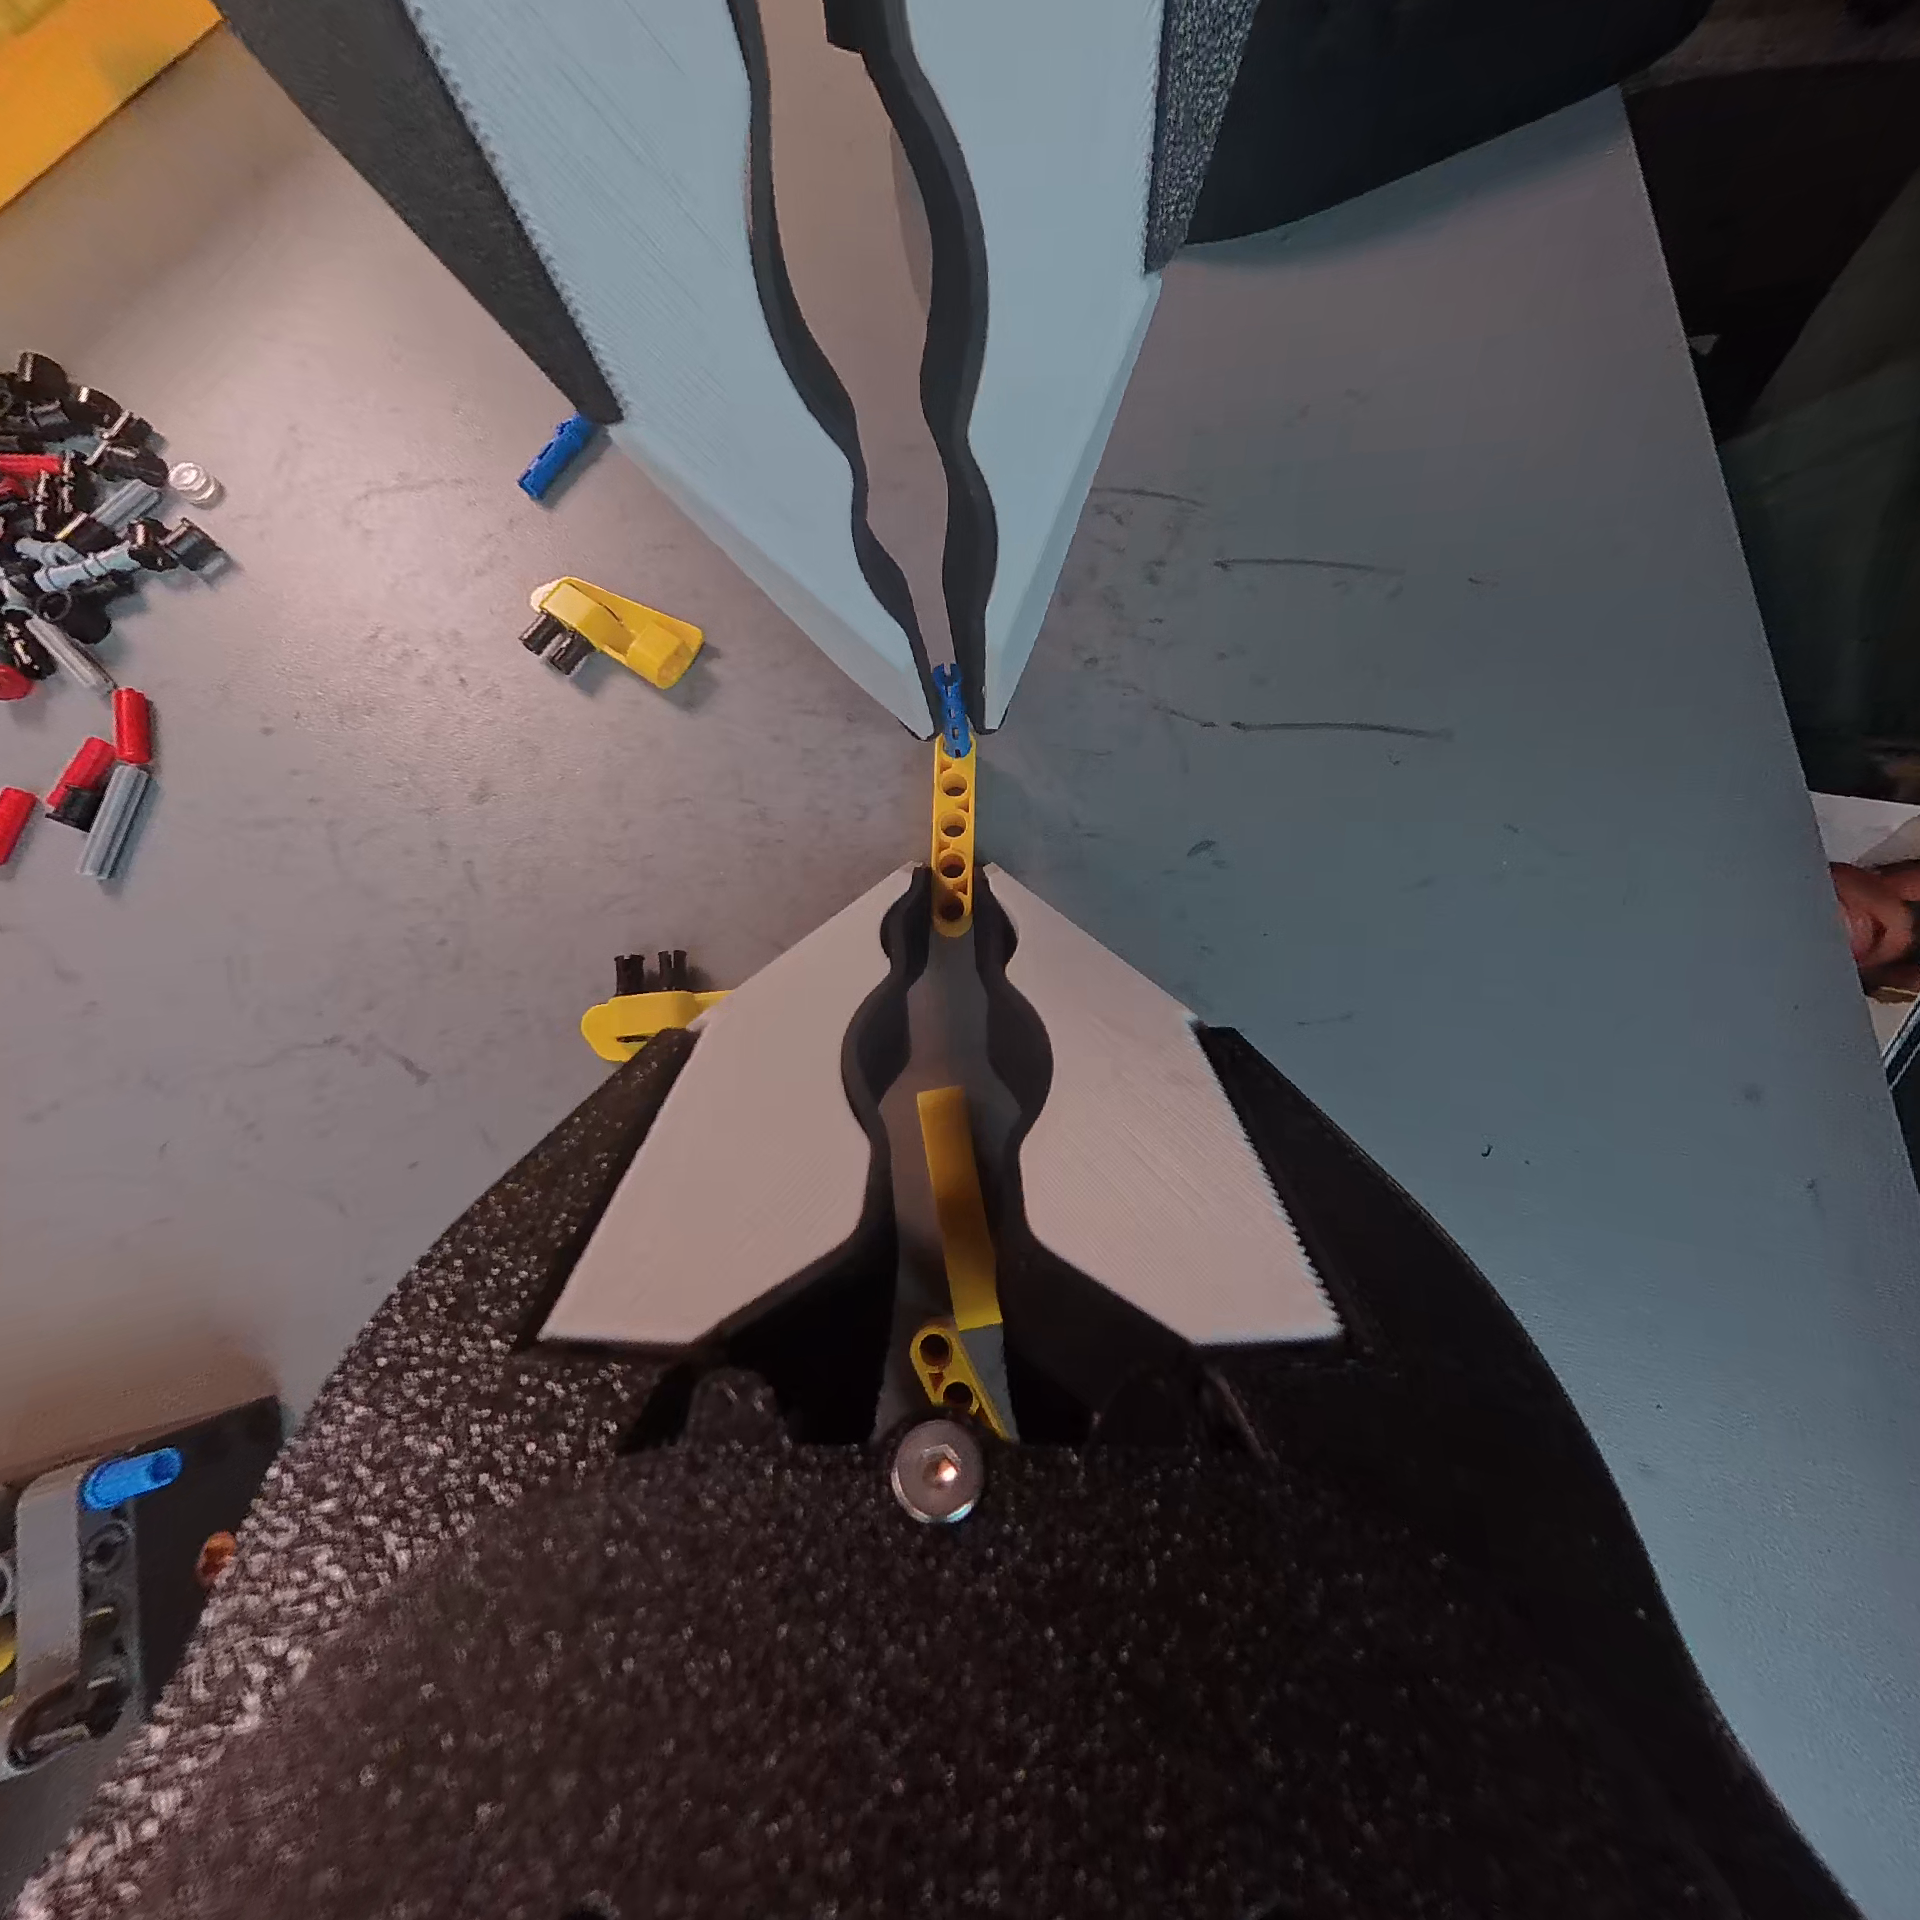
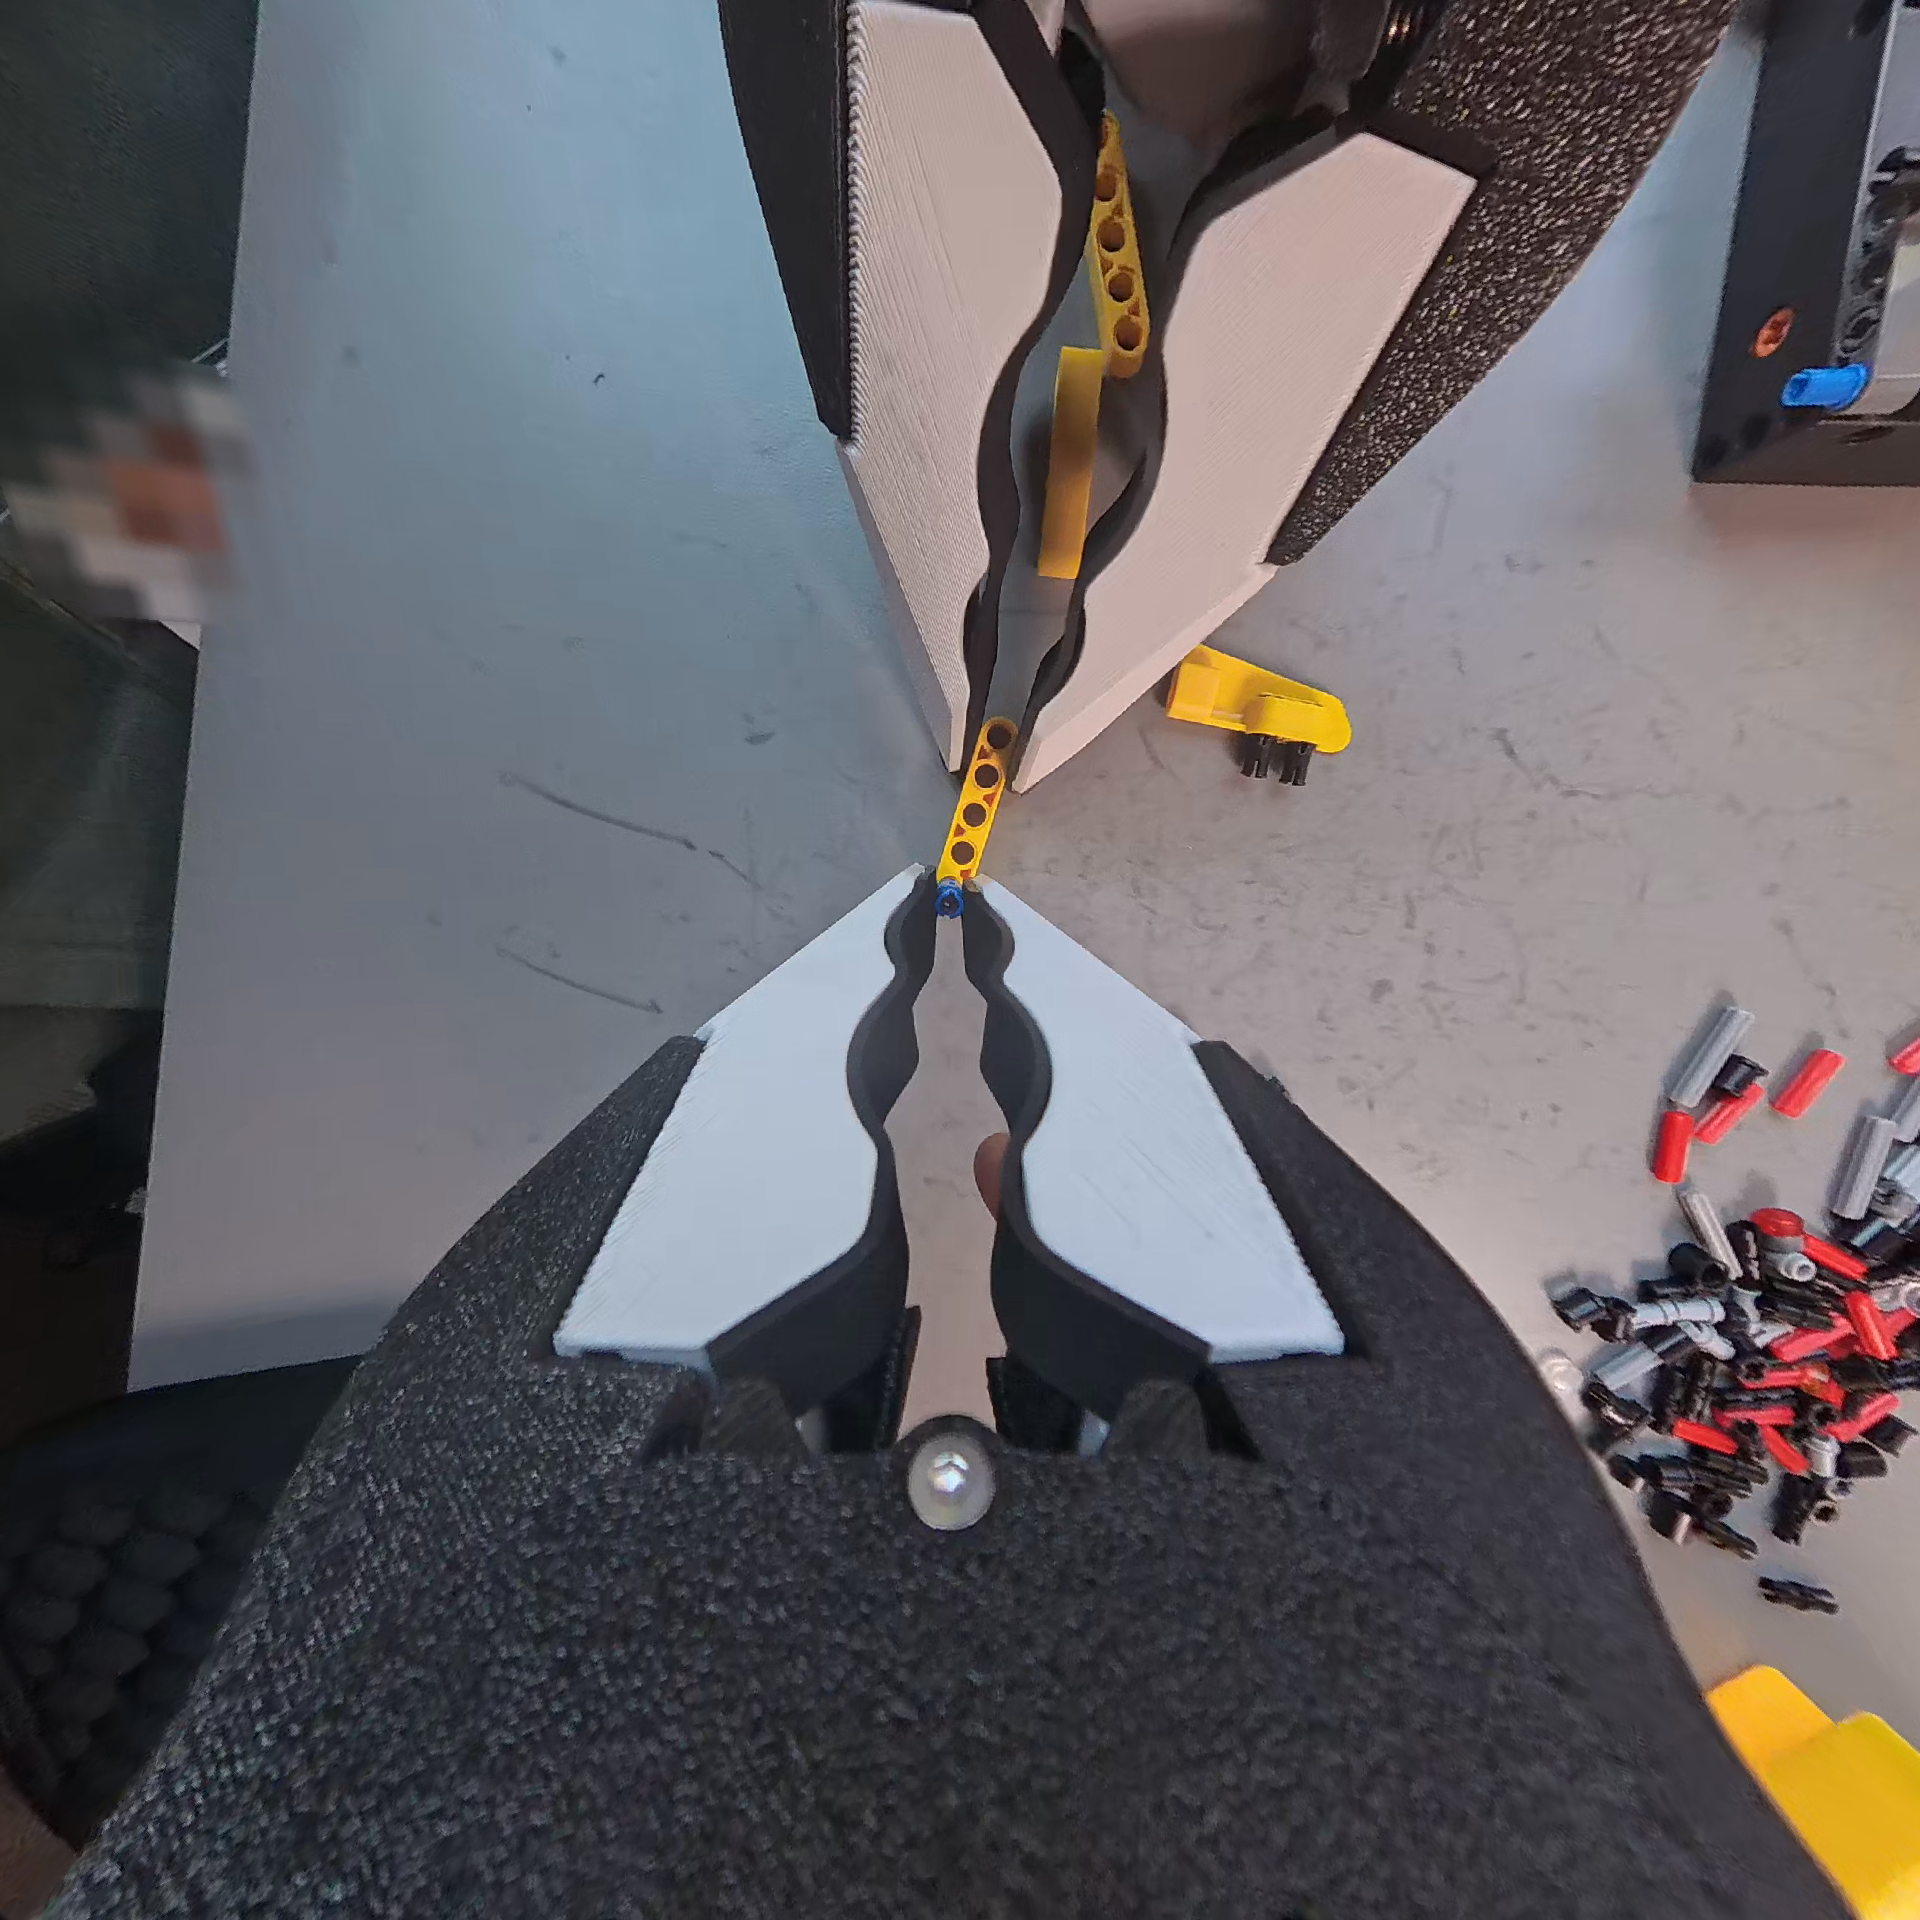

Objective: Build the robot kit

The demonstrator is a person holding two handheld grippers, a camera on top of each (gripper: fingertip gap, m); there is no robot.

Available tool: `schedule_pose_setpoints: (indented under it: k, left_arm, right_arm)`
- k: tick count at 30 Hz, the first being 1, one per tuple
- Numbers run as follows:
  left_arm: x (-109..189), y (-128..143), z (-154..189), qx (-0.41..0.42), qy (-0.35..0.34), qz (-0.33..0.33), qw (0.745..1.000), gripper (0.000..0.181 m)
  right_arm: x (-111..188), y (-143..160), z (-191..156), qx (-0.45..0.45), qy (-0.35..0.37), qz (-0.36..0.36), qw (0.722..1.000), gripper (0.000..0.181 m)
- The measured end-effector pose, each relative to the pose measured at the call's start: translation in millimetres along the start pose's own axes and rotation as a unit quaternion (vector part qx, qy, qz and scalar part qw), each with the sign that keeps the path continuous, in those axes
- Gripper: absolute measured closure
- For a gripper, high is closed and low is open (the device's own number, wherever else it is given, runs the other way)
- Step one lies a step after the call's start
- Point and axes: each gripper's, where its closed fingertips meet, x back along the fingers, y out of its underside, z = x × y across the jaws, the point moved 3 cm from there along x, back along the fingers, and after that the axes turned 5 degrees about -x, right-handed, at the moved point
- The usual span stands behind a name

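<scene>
My left gripper (image 1: 951,883) is shut on a yellow perforated beam (image 1: 953,831), which runs back between its fingers and sticks out ahead above the grey table. My right gripper (image 2: 948,891) is shut on a small blue pin (image 2: 947,900) and holds it against the far end hole of the beam (image 2: 977,805). In the left wrist view the right gripper (image 1: 953,727) comes in from the top with the blue pin (image 1: 951,707) at its tips. In the right wrist view the left gripper (image 2: 997,764) comes in from the top. The two grippers face each other tip to tip.
A heap of black, red and grey pins (image 1: 73,551) (image 2: 1766,1330) lies on the table. Two yellow pieces with black pins (image 1: 613,629) (image 1: 639,1013) and a loose blue pin (image 1: 551,468) lie nearby. A dark box with a blue part (image 2: 1818,384) and a yellow bin (image 2: 1829,1766) stand at the edges. My left and right fingertips are right by each other.
</scene>
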Motion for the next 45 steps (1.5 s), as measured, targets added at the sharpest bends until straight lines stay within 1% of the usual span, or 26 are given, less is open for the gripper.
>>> schedule_pose_setpoints:
  k: [6,8,11,17,22,28,29,31,32,34,36,45]
  left_arm:
    - [0.2,-0.1,0.3,0.005,0.002,0.0,1.0,0.175]
    - [0.1,-0.7,1.7,0.005,0.007,0.002,1.0,0.175]
    - [0.2,-0.6,3.1,0.004,0.007,0.001,1.0,0.175]
    - [0.3,-0.5,2.9,0.007,0.011,0.001,1.0,0.175]
    - [0.2,-0.5,3.4,0.005,0.009,0.001,1.0,0.175]
    - [0.3,-0.5,3.3,0.008,0.01,0.001,1.0,0.175]
    - [0.3,-0.3,3.4,0.009,0.01,0.001,1.0,0.175]
    - [0.3,-0.3,3.4,0.009,0.008,0.001,1.0,0.175]
    - [0.4,-0.4,3.4,0.009,0.008,0.001,1.0,0.175]
    - [0.4,-0.4,3.3,0.01,0.009,0.001,1.0,0.175]
    - [0.4,-0.4,3.2,0.012,0.011,0.002,1.0,0.175]
    - [0.3,-0.5,3.2,0.016,0.009,0.002,1.0,0.175]
  right_arm:
    - [-0.2,0.9,-2.7,0.019,0.031,-0.008,0.999,0.178]
    - [-5.3,2.6,-4.6,0.023,0.034,-0.016,0.999,0.177]
    - [-7.1,1.8,-4.5,0.008,0.017,-0.006,1.0,0.178]
    - [-7.3,2.7,-4.3,-0.008,0.012,0.004,1.0,0.177]
    - [-7.5,4.2,-4.4,-0.035,0.016,0.033,0.999,0.177]
    - [-6.9,4.4,-4.8,-0.041,0.03,0.051,0.997,0.176]
    - [-6.5,4.3,-5.1,-0.039,0.036,0.058,0.997,0.176]
    - [-4.9,2.9,-7.5,-0.042,0.038,0.073,0.996,0.163]
    - [-3.3,2.3,-7.3,-0.046,0.045,0.081,0.995,0.162]
    - [-2.6,4.2,-7.7,-0.046,0.055,0.082,0.994,0.163]
    - [-3.7,5.2,-6.4,-0.054,0.062,0.089,0.993,0.176]
    - [-3.4,4.9,-6.1,-0.04,0.06,0.075,0.995,0.177]
